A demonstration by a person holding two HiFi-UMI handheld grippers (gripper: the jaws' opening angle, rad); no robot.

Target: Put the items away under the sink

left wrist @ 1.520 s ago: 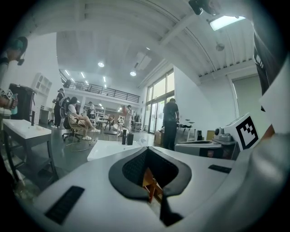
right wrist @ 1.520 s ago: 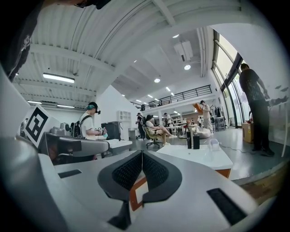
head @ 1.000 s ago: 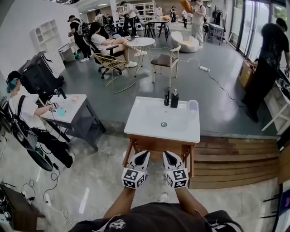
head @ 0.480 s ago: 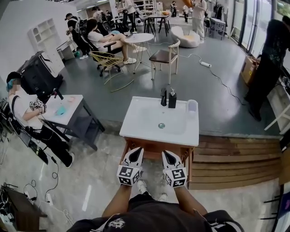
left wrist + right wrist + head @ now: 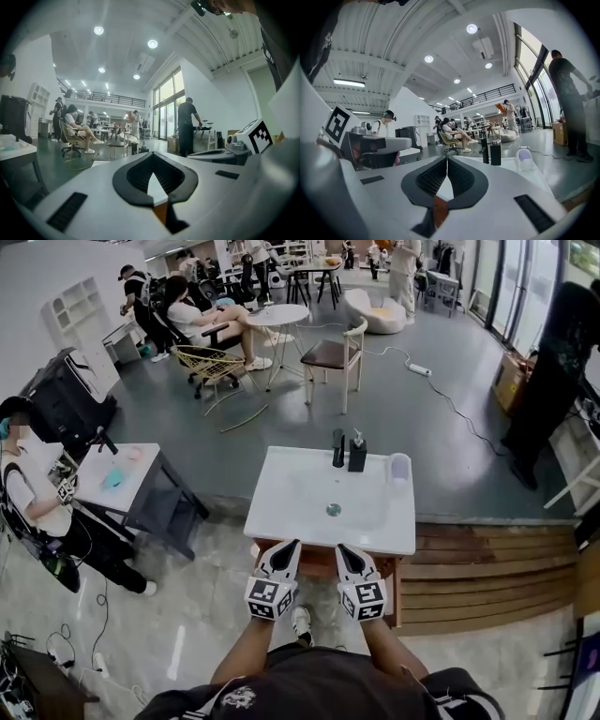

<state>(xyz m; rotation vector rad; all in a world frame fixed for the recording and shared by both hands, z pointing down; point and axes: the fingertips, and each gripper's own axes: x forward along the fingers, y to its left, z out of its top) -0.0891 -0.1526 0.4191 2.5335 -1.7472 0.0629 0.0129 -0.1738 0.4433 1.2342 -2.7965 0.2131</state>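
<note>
A white sink top [image 5: 300,502] on a wooden cabinet [image 5: 317,563] stands straight ahead. At its back stand a black faucet [image 5: 337,448], a black soap dispenser [image 5: 357,455] and a pale cup [image 5: 400,466]. My left gripper [image 5: 292,547] and right gripper [image 5: 343,549] are side by side at the sink's front edge, both shut and empty. In the left gripper view, the left gripper [image 5: 152,157] has its tips meeting. The right gripper [image 5: 446,158] looks along the sink top at the faucet [image 5: 484,150], dispenser [image 5: 495,153] and cup [image 5: 525,159].
A grey table [image 5: 141,486] with a seated person [image 5: 33,498] is at the left. A raised wooden platform [image 5: 487,563] runs right of the sink. A person in black [image 5: 553,371] stands at the far right. Chairs [image 5: 330,357] and seated people are behind.
Both grippers have moved forward together up to the sink's front edge. Their jaws look the same as before.
</note>
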